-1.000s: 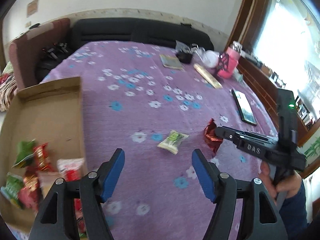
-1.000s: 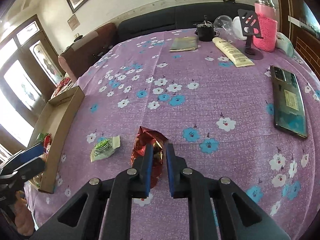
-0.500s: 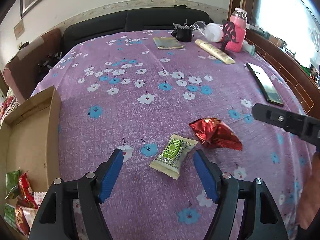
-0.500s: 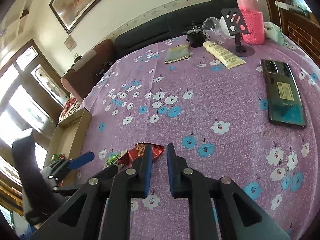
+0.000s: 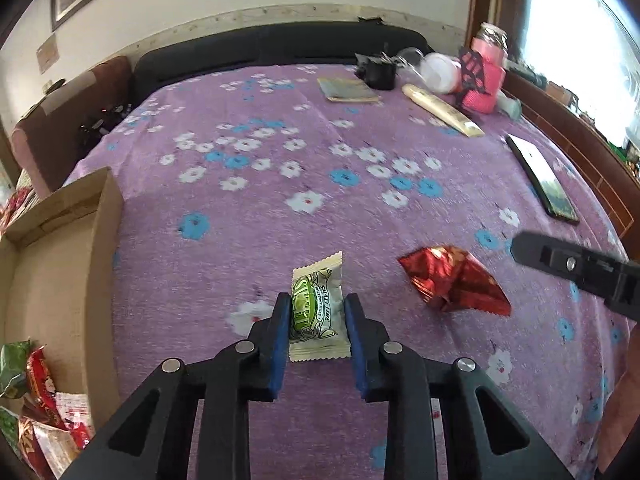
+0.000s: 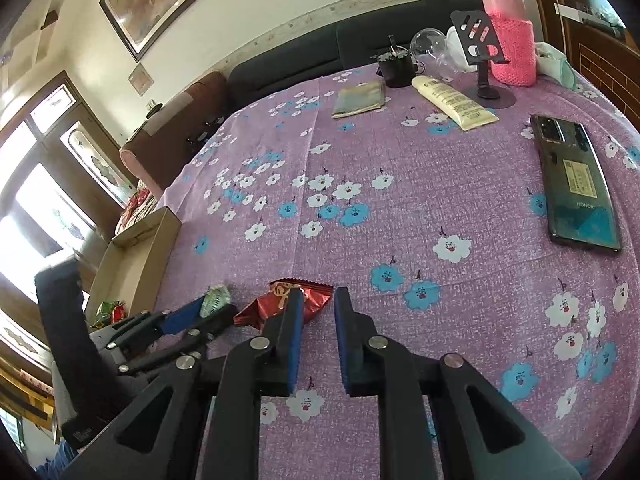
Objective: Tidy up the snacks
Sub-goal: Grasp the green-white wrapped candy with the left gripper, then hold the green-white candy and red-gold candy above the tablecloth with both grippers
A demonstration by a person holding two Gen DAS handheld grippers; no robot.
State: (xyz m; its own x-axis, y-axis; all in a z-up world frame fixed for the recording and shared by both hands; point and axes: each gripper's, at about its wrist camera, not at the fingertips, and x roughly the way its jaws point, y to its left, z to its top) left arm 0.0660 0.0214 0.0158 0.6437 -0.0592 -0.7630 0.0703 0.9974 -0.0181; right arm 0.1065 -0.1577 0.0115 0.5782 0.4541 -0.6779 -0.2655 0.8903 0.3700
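Note:
A green-and-white snack packet (image 5: 316, 308) lies on the purple flowered cloth. My left gripper (image 5: 317, 298) has it between its blue pads, which are closing and touch both its sides. In the right wrist view the packet (image 6: 216, 300) pokes out of the left gripper (image 6: 188, 316). A red foil snack (image 5: 452, 280) lies just to the right on the cloth. My right gripper (image 6: 316, 294) stands beside the red foil snack (image 6: 256, 308), shut to a narrow gap that is just starting to widen, nothing in it. A cardboard box (image 5: 104, 240) at the left holds several snack packets (image 5: 40, 400).
A phone (image 6: 576, 184) lies at the right. Along the far edge are a cream tube (image 6: 456, 104), a pink bottle (image 6: 510, 44), a black phone stand (image 6: 480, 40), a black cup (image 6: 396, 68) and a booklet (image 6: 360, 100). A dark sofa runs behind the table.
My left gripper came forward and down over the green packet and closed its pads on it. My right gripper let the red foil snack go and now sits just right of it.

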